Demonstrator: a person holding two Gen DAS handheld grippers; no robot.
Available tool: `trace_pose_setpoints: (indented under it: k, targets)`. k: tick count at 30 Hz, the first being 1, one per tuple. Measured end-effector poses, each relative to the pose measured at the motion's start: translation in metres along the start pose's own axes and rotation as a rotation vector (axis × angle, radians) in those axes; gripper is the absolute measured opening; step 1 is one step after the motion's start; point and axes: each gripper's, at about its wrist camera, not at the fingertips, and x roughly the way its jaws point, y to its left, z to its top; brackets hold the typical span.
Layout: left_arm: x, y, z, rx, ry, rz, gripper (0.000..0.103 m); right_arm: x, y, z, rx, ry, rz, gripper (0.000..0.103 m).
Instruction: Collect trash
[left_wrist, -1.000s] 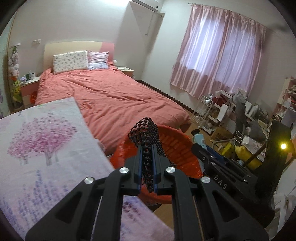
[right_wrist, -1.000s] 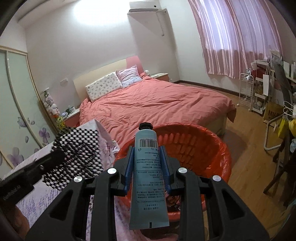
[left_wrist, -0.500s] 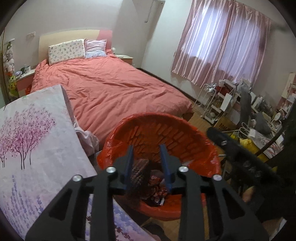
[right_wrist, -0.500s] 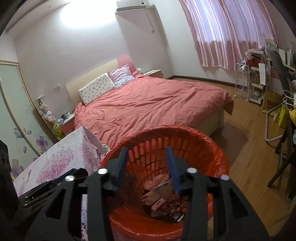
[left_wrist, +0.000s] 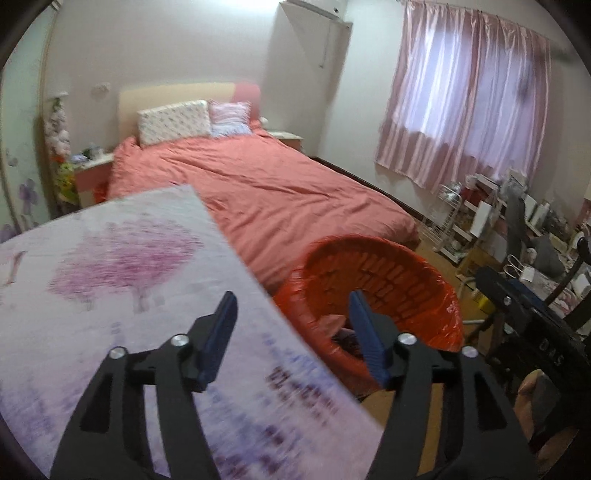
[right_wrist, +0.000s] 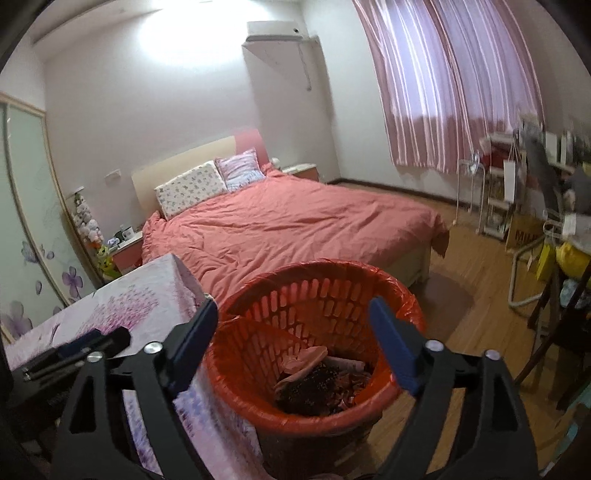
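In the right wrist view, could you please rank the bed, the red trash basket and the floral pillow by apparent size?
1. bed
2. red trash basket, though nearness to the camera inflates it
3. floral pillow

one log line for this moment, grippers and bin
left gripper: open, empty | right gripper: open, empty | red bin: trash inside

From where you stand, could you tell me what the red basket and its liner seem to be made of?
The basket looks like rigid moulded plastic, with regular slots through its wall. The liner seems to be thin glossy plastic film, crinkled and folded over the rim.
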Motion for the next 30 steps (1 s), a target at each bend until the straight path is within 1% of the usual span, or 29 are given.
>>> trace_pose_setpoints:
  k: [1, 4, 10, 16, 21, 24, 30]
  targets:
    - [-0.016, 0.007, -0.005, -0.003, -0.017, 0.022, 0.071, -0.006, 0.003, -0.002, -0.004, -0.005, 0.001, 0.091]
    - [-0.047, 0.018, -0.015, -0.015, -0.048, 0.063, 0.078, -0.021, 0.012, -0.007, -0.008, -0.014, 0.009, 0.097]
    - [-0.108, 0.042, -0.046, -0.049, -0.099, 0.153, 0.089, -0.054, 0.037, -0.018, -0.058, -0.054, -0.016, 0.100]
    - [-0.152, 0.051, -0.077, -0.072, -0.138, 0.237, 0.098, -0.076, 0.051, -0.030, -0.099, -0.066, -0.050, 0.101]
    - [-0.183, 0.054, -0.100, -0.079, -0.167, 0.305, 0.099, -0.092, 0.063, -0.041, -0.151, -0.080, -0.078, 0.101]
    - [-0.197, 0.052, -0.109, -0.078, -0.178, 0.330, 0.099, -0.100, 0.066, -0.045, -0.165, -0.087, -0.103, 0.101]
    - [-0.214, 0.050, -0.125, -0.097, -0.172, 0.385, 0.099, -0.111, 0.068, -0.058, -0.175, -0.088, -0.154, 0.101]
